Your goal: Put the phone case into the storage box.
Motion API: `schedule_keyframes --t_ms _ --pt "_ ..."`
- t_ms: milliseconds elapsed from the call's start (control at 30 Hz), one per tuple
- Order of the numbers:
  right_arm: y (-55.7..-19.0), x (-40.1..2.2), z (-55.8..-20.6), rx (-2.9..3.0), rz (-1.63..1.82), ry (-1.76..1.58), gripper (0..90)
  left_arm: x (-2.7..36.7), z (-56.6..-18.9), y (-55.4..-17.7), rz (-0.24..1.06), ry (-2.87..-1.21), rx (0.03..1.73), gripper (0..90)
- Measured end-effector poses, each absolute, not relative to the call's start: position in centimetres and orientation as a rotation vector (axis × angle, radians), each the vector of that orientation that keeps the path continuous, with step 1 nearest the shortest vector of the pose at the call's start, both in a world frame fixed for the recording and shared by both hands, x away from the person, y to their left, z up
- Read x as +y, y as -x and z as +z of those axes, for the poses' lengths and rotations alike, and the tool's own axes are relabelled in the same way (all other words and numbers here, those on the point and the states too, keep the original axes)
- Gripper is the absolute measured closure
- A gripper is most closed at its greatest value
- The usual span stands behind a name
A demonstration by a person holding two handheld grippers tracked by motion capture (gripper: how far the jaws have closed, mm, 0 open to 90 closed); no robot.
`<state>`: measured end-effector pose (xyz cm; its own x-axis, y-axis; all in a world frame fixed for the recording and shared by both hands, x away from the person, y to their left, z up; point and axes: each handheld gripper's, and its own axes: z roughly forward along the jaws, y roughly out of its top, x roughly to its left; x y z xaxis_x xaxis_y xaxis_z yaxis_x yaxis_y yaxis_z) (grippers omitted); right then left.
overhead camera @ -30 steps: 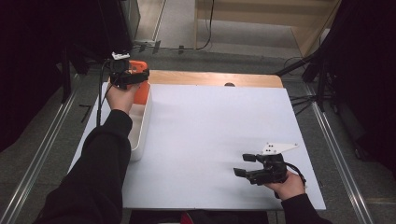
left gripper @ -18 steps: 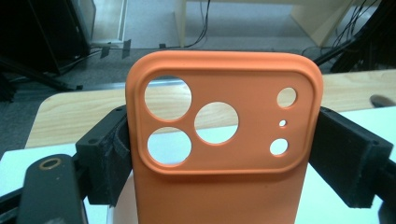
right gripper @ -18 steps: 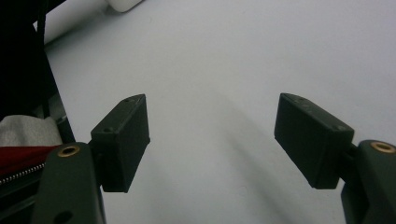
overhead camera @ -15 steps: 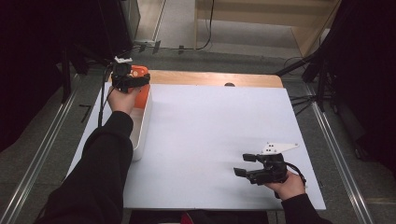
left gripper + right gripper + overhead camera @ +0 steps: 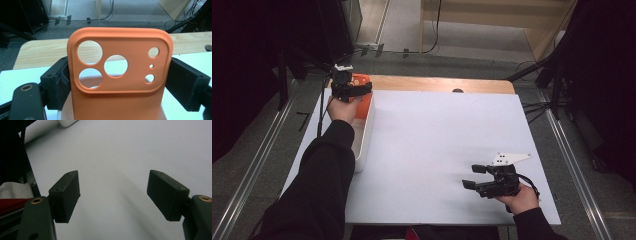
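Observation:
An orange phone case (image 5: 130, 100) with several round camera holes stands upright between the jaws of my left gripper (image 5: 120, 75), whose black pads press on its two side edges. In the high view, that left gripper (image 5: 359, 90) holds the orange phone case (image 5: 363, 103) over the far end of a white bin (image 5: 363, 142) at the table's far left. My right gripper (image 5: 469, 176) hovers low over the white table near the front right, pointing left. Its jaws stand wide apart with nothing between them, as the right gripper (image 5: 113, 192) view shows.
The white table sheet (image 5: 437, 130) stretches between the two hands. A wooden strip (image 5: 437, 84) runs along the far edge, with a small dark object (image 5: 457, 90) on it. Metal rails flank the table on both sides.
My left gripper with the orange case has drifted slightly toward me. The right gripper has kept still.

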<state>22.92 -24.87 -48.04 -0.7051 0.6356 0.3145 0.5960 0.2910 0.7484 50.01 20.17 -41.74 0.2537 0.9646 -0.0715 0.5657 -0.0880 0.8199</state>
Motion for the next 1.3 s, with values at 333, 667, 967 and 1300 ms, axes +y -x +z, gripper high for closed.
schedule_keyframes --t_ms 333,667,967,1300 --pt "-22.9 -24.9 -48.0 2.490 1.426 -1.180 25.4 19.8 -42.1 -50.1 0.673 -1.786 1.420 15.2" --pt "-22.9 -24.9 -48.0 2.489 1.428 -1.173 25.5 19.7 -42.3 -50.3 0.676 -1.800 1.453 14.7" --pt "-22.9 -24.8 -48.0 2.490 1.429 -1.164 25.4 20.1 -42.0 -50.3 0.658 -1.764 1.466 7.9" --pt "-22.9 -24.8 -48.0 2.497 1.423 -1.170 25.4 20.1 -40.6 -49.4 0.636 -1.735 1.468 7.8"
